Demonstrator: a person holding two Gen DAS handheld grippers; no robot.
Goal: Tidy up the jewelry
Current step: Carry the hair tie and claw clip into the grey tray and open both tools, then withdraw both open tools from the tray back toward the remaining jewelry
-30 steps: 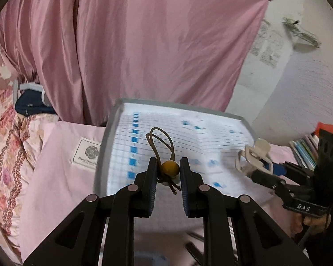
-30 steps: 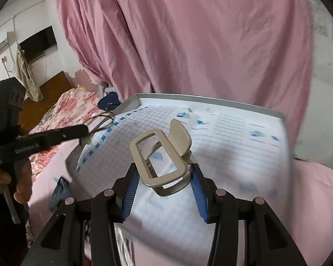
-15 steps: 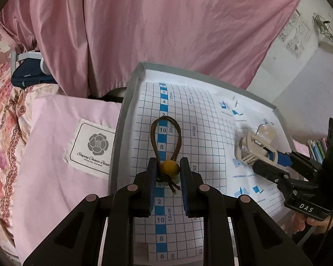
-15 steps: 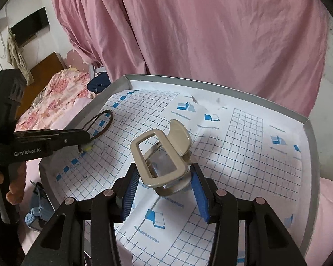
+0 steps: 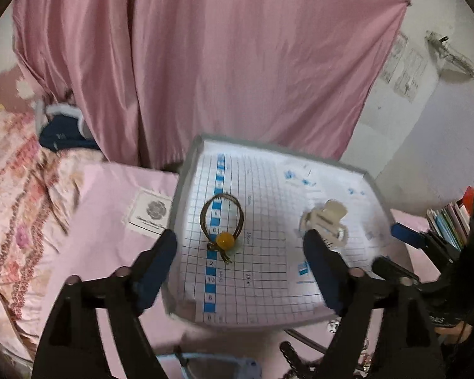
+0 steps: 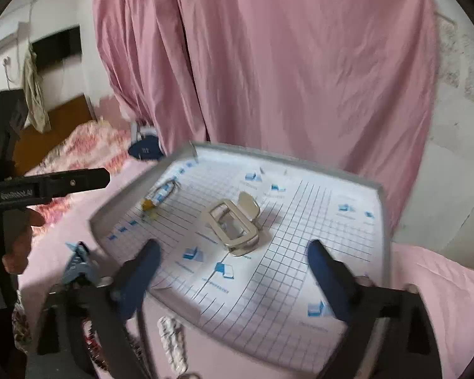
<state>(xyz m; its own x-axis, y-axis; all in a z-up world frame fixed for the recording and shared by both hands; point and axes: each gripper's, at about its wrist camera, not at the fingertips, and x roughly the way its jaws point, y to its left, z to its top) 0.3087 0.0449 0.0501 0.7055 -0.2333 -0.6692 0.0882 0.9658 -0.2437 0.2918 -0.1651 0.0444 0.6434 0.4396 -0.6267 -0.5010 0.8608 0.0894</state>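
A grey tray (image 5: pixel 186 170) (image 6: pixel 383 221) lined with blue-gridded paper rests on the pink bed. On its left part lies a brown hair tie with an orange bead (image 5: pixel 223 226) (image 6: pixel 156 200). A cream hair claw clip (image 5: pixel 324 219) (image 6: pixel 233 225) lies on the tray to the right of it. My left gripper (image 5: pixel 240 268) is open, drawn back above the tray's near edge with the hair tie lying free ahead of it. The right gripper (image 6: pixel 233 271) is open too, with the claw clip lying free in front of it. Each gripper shows at the side of the other's view.
A pink curtain (image 5: pixel 224 57) hangs behind the tray. A floral quilt (image 5: pixel 12 208) covers the bed at the left, and books (image 5: pixel 448 224) stand at the right. A blue clip (image 6: pixel 79 267) and other small items (image 6: pixel 172 344) lie on the pink sheet near the tray's front edge.
Both grippers have opened and let go: the hair tie and the claw clip now lie on the tray. Both grippers have drawn back and up from the tray.
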